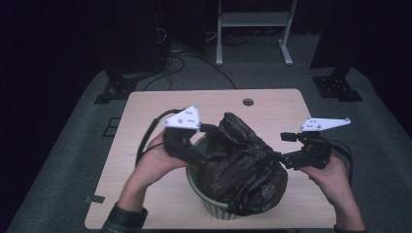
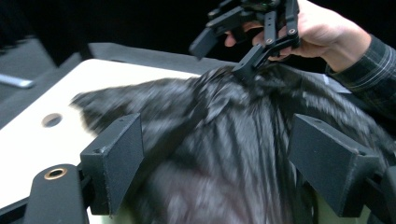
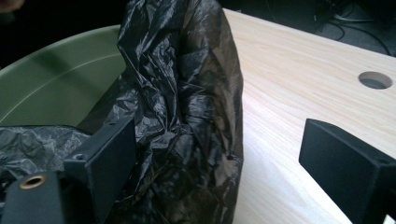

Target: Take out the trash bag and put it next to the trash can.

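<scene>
High view: both tools, left tool (image 1: 210,154) and right tool (image 1: 284,158), jaws spread, flank black bin liner (image 1: 243,165), apparently fitting it over green bin (image 1: 204,191) on counter (image 1: 145,121).

Dim light falls on the pale table (image 1: 145,145), its surroundings nearly black. The black plastic bag (image 2: 224,140) blurs in the left gripper view; the right gripper view is sharp.

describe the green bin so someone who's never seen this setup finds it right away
Start at the light wooden table and look to its near edge, between the person's two hands. The bin stands there, a round green tub with a ribbed outer wall, and a crumpled black plastic bag is draped over it and spills down its right side. It is the only green, rigid container on the table.
</scene>
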`<control>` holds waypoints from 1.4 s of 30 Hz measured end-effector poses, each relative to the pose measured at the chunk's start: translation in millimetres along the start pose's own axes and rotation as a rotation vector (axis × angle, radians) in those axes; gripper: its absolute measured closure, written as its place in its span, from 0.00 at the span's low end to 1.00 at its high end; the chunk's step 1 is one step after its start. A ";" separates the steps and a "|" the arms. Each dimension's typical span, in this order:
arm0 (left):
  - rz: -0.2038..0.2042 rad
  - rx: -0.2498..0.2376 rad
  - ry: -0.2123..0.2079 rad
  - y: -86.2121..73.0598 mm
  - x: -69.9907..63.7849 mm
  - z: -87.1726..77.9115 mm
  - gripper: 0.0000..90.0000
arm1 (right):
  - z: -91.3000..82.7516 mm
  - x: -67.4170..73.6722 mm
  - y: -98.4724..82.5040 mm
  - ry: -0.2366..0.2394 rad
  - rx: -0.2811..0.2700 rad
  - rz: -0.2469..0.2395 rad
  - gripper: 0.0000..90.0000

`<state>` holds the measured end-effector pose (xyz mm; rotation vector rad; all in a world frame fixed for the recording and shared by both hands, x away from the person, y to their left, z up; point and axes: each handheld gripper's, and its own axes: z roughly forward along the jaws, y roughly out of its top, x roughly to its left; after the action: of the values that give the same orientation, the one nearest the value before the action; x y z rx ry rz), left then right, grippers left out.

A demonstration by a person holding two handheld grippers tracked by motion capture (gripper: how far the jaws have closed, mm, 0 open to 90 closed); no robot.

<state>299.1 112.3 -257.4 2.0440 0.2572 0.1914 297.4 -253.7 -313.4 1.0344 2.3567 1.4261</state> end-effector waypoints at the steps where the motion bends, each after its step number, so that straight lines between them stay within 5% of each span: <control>1: 0.000 0.000 0.000 0.0 0.0 0.0 0.19 | 0.0 0.0 0.0 0.000 0.000 0.000 0.11; 3: -0.023 -0.006 0.052 -20.6 -1.7 -25.0 0.19 | 6.9 1.7 -0.4 0.010 0.020 -0.001 0.14; 5: -0.030 0.001 0.069 -28.4 -2.1 -32.0 0.19 | 11.0 2.6 -0.8 0.021 0.033 -0.001 0.17; 9: -0.095 0.008 0.145 -69.1 -2.7 -58.7 0.16 | 16.8 4.4 -1.6 0.038 0.056 -0.005 0.27; 15: -0.133 0.022 0.196 -112.7 -7.1 -68.8 0.12 | 21.4 6.0 -1.3 0.112 0.077 0.007 0.50; 20: -0.167 0.019 0.203 -137.5 -7.8 -66.0 0.11 | 19.6 10.2 0.6 0.077 0.067 -0.008 0.60; 24: -0.193 0.007 0.208 -159.4 -9.3 -58.6 0.11 | 11.1 12.6 3.1 0.020 -0.001 -0.028 0.78; 27: -0.215 -0.001 0.208 -174.3 -8.3 -52.1 0.11 | 9.7 14.2 3.6 0.006 -0.005 -0.028 0.81; 30: -0.233 -0.002 0.215 -186.2 -6.0 -45.6 0.11 | 3.4 11.9 3.3 0.016 -0.075 -0.026 1.00; 32: -0.249 -0.008 0.222 -197.0 -3.1 -40.2 0.10 | -0.1 7.9 3.3 0.060 -0.110 -0.003 1.00; 36: -0.270 -0.008 0.221 -209.4 0.2 -32.3 0.07 | -3.3 5.1 4.5 0.073 -0.172 -0.003 1.00; 42: -0.284 0.003 0.220 -219.4 3.4 -24.3 0.02 | -16.4 0.7 13.8 0.121 -0.359 -0.007 1.00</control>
<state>274.4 233.7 -440.1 1.9644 0.6798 0.2384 295.1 -260.7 -293.3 0.8626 2.0640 1.8666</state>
